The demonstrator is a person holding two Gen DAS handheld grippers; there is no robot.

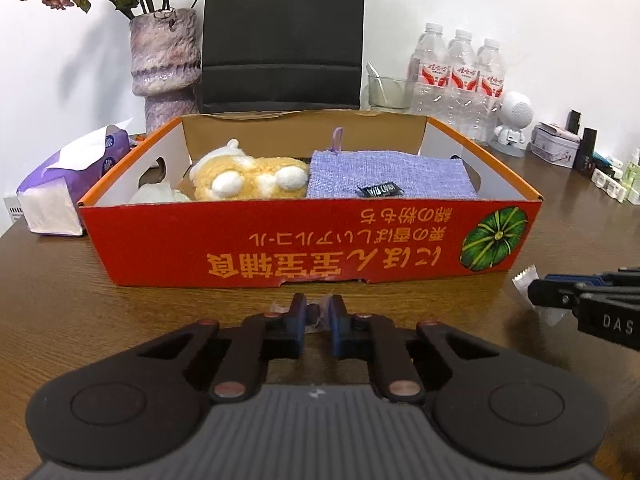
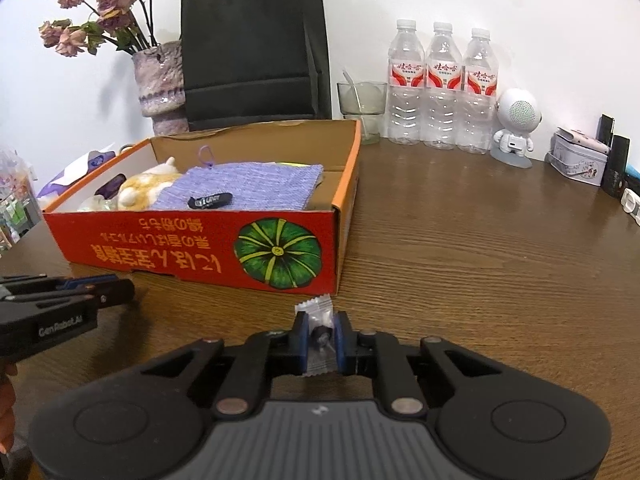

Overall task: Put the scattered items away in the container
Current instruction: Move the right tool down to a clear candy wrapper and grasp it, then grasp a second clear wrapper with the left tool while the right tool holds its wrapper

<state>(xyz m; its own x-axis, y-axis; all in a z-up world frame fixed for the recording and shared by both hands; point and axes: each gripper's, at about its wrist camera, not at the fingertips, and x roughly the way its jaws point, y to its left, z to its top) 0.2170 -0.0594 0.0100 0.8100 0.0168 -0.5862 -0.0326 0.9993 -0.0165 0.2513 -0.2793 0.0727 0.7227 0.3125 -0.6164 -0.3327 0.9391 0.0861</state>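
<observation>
A red cardboard box with a pumpkin picture stands open on the brown table. Inside lie a yellow plush toy, a purple knitted cloth and a small black item on the cloth. Just in front of the box, my left gripper is shut on a small clear wrapper, mostly hidden by the pads. By the box's right front corner, my right gripper is shut on a clear sachet with a dark piece inside.
Behind the box stand a vase of dried roses, a black paper bag, a glass and three water bottles. A tissue pack lies left. A white robot figure and a tin sit at the right.
</observation>
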